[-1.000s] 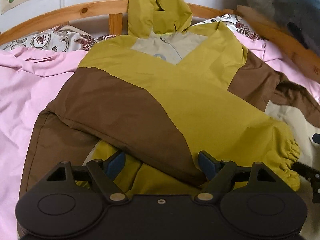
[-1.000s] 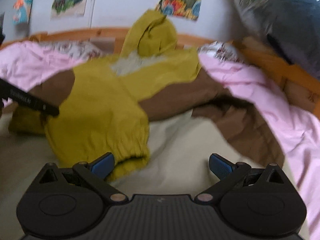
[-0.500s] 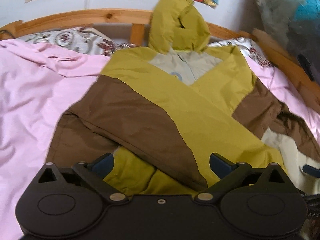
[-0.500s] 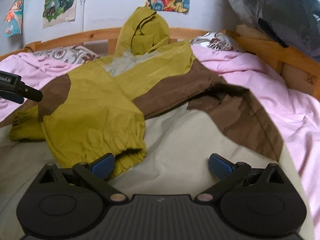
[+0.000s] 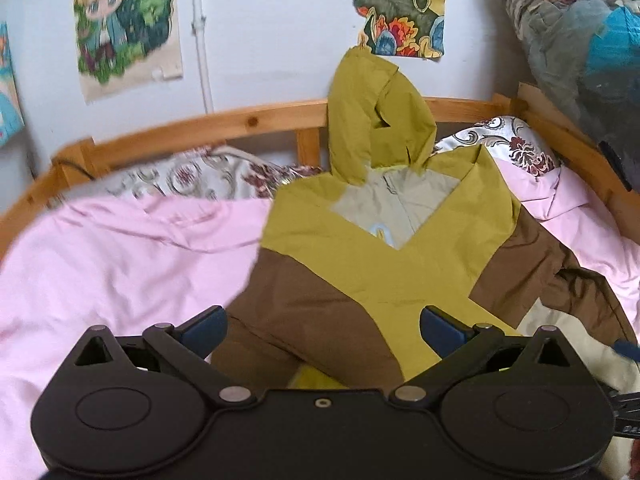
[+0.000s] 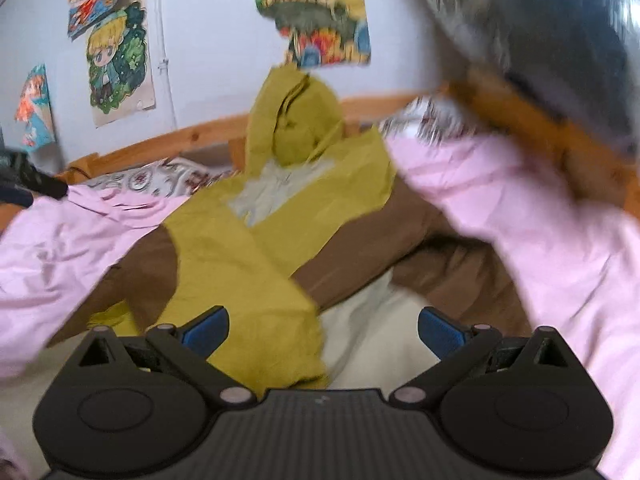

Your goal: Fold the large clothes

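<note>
Right, the hooded jacket (image 5: pixel 384 276) lies spread on the pink bedsheet (image 5: pixel 120 264), olive-yellow on top with brown panels lower down and a pale beige chest panel at the zip. Its hood (image 5: pixel 372 120) stands propped against the wooden headboard (image 5: pixel 248 124) at the far end. One sleeve is folded across the body, running from the far left shoulder down to the near right, and its yellow cuff end (image 6: pixel 276 344) sits near the right gripper (image 6: pixel 322 330). On the right side a brown flap lies open, showing the cream lining (image 6: pixel 372 332).

Left gripper (image 5: pixel 322 330) hangs over the brown panel, jaws spread wide, nothing between them. Right gripper is also wide open, gripping nothing, though its view is blurred.

Beyond the jacket, patterned pillows (image 5: pixel 192 176) line the headboard, cartoon posters (image 5: pixel 128 36) hang on the wall, and a plastic-wrapped bundle (image 5: pixel 580 40) sits at far right.
</note>
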The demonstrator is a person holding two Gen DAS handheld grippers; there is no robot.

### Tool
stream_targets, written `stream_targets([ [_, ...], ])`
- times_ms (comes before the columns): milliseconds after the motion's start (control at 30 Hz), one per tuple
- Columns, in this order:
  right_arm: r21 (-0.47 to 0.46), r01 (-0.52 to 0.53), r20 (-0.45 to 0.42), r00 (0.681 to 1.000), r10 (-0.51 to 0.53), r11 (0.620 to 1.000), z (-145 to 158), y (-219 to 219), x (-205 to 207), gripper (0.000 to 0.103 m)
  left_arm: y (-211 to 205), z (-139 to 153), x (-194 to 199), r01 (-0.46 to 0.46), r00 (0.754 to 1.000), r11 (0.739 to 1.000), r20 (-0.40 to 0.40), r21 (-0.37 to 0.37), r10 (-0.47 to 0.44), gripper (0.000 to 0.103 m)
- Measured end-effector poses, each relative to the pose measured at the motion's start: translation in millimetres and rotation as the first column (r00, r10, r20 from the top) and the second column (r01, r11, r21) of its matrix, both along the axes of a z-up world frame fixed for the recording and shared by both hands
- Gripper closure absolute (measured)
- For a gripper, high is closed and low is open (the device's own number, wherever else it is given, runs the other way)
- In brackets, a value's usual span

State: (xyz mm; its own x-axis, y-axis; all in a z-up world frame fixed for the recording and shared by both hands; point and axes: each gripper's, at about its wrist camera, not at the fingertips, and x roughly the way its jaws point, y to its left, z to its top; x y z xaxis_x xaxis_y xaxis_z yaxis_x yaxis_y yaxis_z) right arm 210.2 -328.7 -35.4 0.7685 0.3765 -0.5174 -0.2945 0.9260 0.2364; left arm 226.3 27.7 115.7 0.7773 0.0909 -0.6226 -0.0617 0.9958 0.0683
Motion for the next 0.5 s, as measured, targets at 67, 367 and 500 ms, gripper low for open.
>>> stream_targets([
  [67, 0.03, 0.001, -0.045, 0.999, 0.001, 1.0, -13.8, 0.8, 5.9, 0.009, -0.4, 5.2, -2.9, 0.021, 1.0, 1.0, -0.02, 0.008, -0.02, 0.001],
  [367, 0.136, -0.042, -0.185, 0.98, 0.067, 0.99, -55.9, 16.1, 57.4, 0.054, 28.5, -111.7, 19.1, 0.248, 0.941, 0.967, -0.221, -0.062, -0.256, 0.021],
  [500, -0.034, -0.127, -0.12, 0.985, 0.122, 0.991, -41.3, 39.2, 69.1, 0.084, 59.1, -164.1, 50.8, 0.159, 0.921, 0.966, -0.322, -0.204, -0.219, 0.051],
])
